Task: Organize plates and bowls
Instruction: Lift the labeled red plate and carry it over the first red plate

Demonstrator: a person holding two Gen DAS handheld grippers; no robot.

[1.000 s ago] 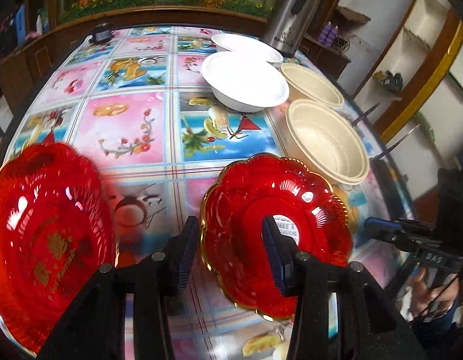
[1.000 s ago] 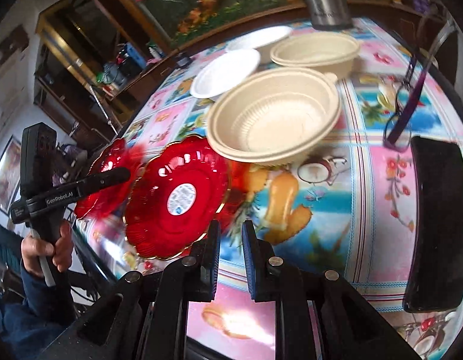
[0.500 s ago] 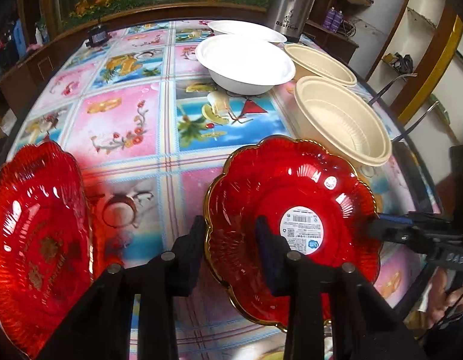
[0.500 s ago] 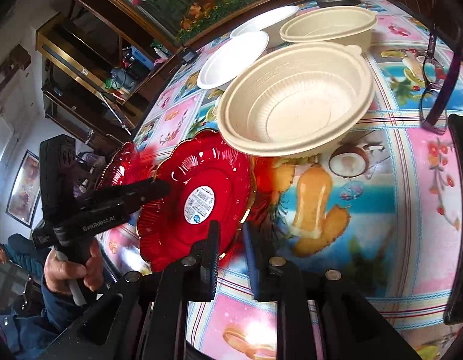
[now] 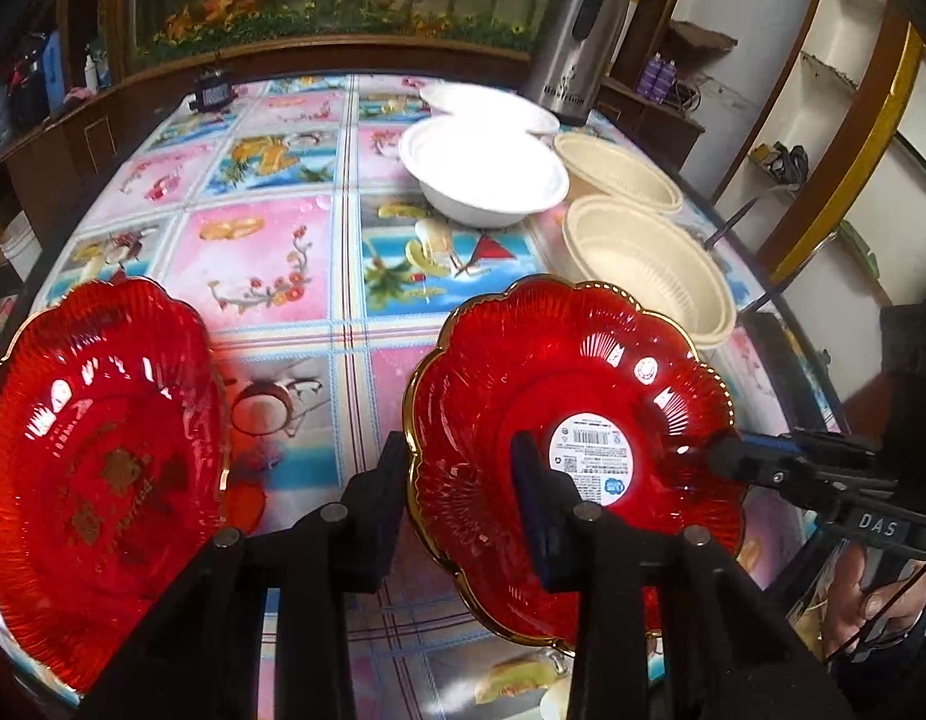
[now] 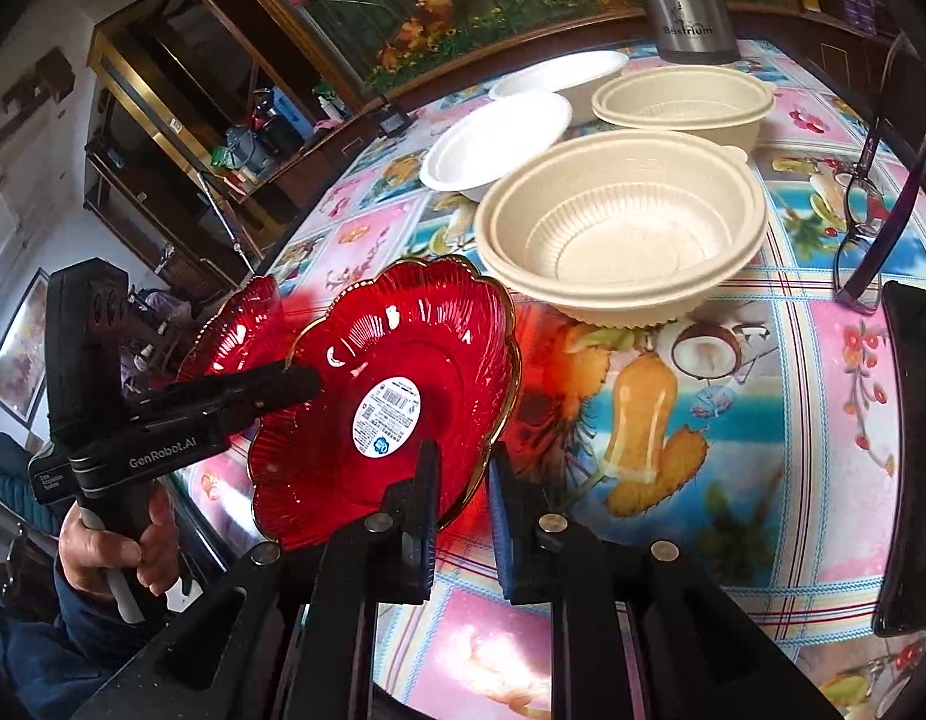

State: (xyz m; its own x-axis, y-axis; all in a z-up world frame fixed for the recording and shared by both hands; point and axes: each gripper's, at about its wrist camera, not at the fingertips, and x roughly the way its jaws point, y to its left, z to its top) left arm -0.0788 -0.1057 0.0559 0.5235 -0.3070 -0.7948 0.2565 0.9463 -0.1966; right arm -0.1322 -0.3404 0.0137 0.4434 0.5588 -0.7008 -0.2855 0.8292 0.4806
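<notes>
The red plate with the white sticker [image 5: 589, 420] is tilted, its far edge raised off the surface [image 5: 271, 252], at the near right part of it. The left hand-held gripper [image 5: 463, 474] has its 2 fingers on either side of the plate's left rim, 1 outside and 1 over the inside; its jaws have just been closing on that rim and now grasp it. In the right wrist view the right hand-held gripper [image 6: 460, 510] is clenched on the plate's near rim, with the gold edge passing between its fingers [image 6: 424, 498]. So both grippers hold the same plate from opposite sides.

A second red plate [image 5: 97, 456], with gold markings in its middle, lies on the surface to the left, apart from the first.

Just behind the held plate sits a cream bowl [image 6: 625, 228], which looks like 2 nested together. A second cream bowl [image 6: 682, 102] stands behind it. To their left are a white bowl [image 5: 484, 171] and another white dish [image 5: 487, 105] further back, touching or nearly touching it.

A steel flask [image 5: 574, 42] stands at the far edge. A pair of glasses [image 6: 877, 192] lies to the right of the cream bowls, and a flat black object [image 6: 913, 450] sits near the right edge. A person's hand [image 6: 112, 546] grips the left gripper's handle.
</notes>
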